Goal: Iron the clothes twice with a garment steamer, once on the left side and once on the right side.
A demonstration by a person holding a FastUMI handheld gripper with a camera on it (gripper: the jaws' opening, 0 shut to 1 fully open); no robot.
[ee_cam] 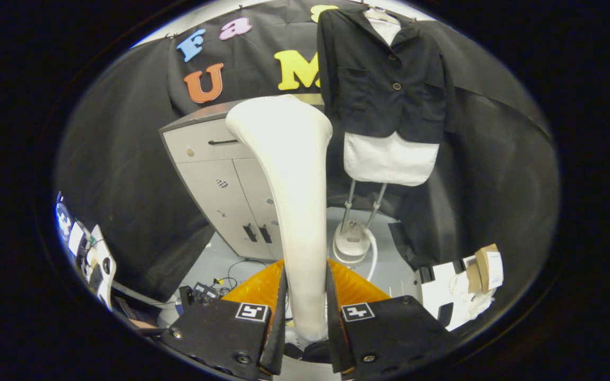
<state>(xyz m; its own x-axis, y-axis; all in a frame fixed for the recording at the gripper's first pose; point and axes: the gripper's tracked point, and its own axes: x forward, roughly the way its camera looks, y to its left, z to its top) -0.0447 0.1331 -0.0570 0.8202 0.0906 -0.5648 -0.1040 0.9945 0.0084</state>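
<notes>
Two fingers (305,317) clamp the white steamer head's (289,159) handle. The black jacket (384,79) hangs beyond, well apart on its stand. Bring the head level to one side's top edge, then stroke down slowly.

You stand in a recording booth, draped in black cloth (125,174), with a grey cabinet (220,180) and floor cables (231,272).
</notes>
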